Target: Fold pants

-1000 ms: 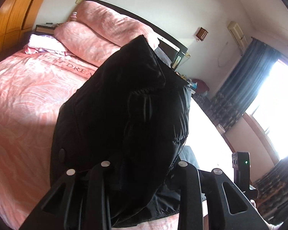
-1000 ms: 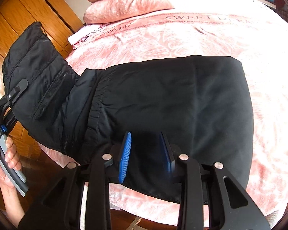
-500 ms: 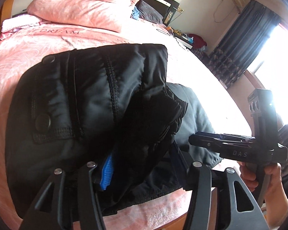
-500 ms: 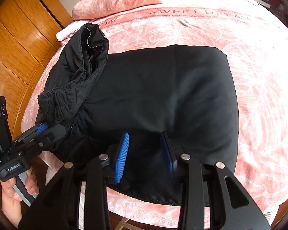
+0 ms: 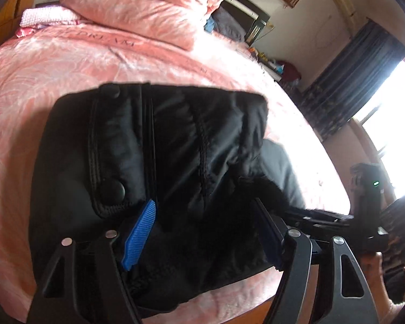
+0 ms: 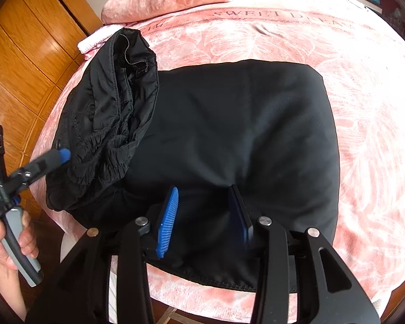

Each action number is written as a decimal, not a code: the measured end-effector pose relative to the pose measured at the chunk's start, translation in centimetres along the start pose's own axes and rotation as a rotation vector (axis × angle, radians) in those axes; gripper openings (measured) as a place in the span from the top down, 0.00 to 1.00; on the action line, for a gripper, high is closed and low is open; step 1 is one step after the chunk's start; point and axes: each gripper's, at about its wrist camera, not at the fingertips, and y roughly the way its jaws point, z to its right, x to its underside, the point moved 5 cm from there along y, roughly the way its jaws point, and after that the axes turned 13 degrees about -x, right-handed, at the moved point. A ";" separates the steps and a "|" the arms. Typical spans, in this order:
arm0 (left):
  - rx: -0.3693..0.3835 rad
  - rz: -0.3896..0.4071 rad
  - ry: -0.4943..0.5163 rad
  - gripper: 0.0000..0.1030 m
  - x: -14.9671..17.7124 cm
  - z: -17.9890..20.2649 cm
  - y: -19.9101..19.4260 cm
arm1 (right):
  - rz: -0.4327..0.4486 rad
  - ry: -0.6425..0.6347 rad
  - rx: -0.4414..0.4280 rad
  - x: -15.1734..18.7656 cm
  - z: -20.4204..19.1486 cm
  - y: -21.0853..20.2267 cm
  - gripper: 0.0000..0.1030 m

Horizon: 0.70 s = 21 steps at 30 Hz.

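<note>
Black pants [image 6: 229, 135] lie folded on the pink bed [image 6: 283, 35] near its front edge. Their elastic waist end [image 6: 113, 102] sits bunched on the left part of the fold. In the left wrist view the same pants [image 5: 189, 148] show a snap-button flap. My left gripper [image 5: 202, 203] is opening, its blue pads wide apart and clear of the loose fabric between them; its tip [image 6: 62, 155] is beside the waistband. My right gripper [image 6: 203, 190] is also opening over the near hem, with flat fabric between its pads and neither pad pressing on it.
Pink pillows [image 5: 137, 8] are stacked at the head of the bed. A wooden wardrobe [image 6: 27, 54] stands to the left. Dark curtains [image 5: 345, 81] hang by a bright window, beyond a cluttered nightstand [image 5: 278, 67]. A hand [image 6: 10, 240] holds the left tool's grip.
My left gripper brought the raised waist end down onto the folded pants and its jaws spread wide, letting go. My right gripper stayed in place and its jaws widened slightly.
</note>
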 end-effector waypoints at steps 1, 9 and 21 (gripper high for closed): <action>-0.009 0.013 0.016 0.30 0.1 0.3 0.0 | 0.001 -0.001 0.001 -0.1 -0.3 -0.2 0.62; -0.011 0.103 -0.032 0.23 -0.2 0.3 -4.2 | 0.063 -0.015 -0.121 -1.9 -3.4 -2.6 0.40; -0.133 0.095 -0.157 0.20 0.8 -6.0 -4.9 | -0.016 -0.014 -0.119 -4.0 -6.9 2.6 0.26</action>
